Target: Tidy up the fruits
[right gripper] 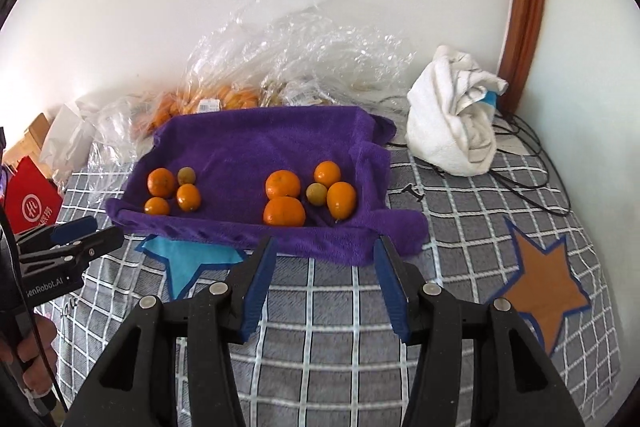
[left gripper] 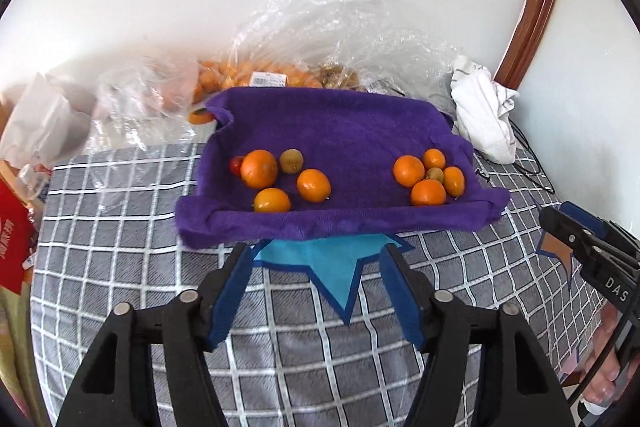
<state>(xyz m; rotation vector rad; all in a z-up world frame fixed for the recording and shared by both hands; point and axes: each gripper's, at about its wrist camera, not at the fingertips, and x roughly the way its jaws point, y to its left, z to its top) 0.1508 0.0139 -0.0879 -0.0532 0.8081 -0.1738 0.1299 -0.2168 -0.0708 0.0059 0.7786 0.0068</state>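
- Fruits lie in two clusters on a purple towel with raised edges, spread over a grey checked bedcover.
- Far left, a red bag stands at the bed's edge, with crinkled clear plastic bags along the white wall behind the towel.
- Left cluster: three oranges and one small greenish fruit; the left wrist view adds a small red fruit touching the biggest orange.
- Left gripper hovers just before the towel's near edge over a blue star patch, jaws spread, nothing between them.
- Right cluster: four oranges around one greenish fruit.
- Right gripper hovers beside the towel's near edge, jaws spread and empty.
- Right of the towel sit a bundled white cloth and an orange star patch.
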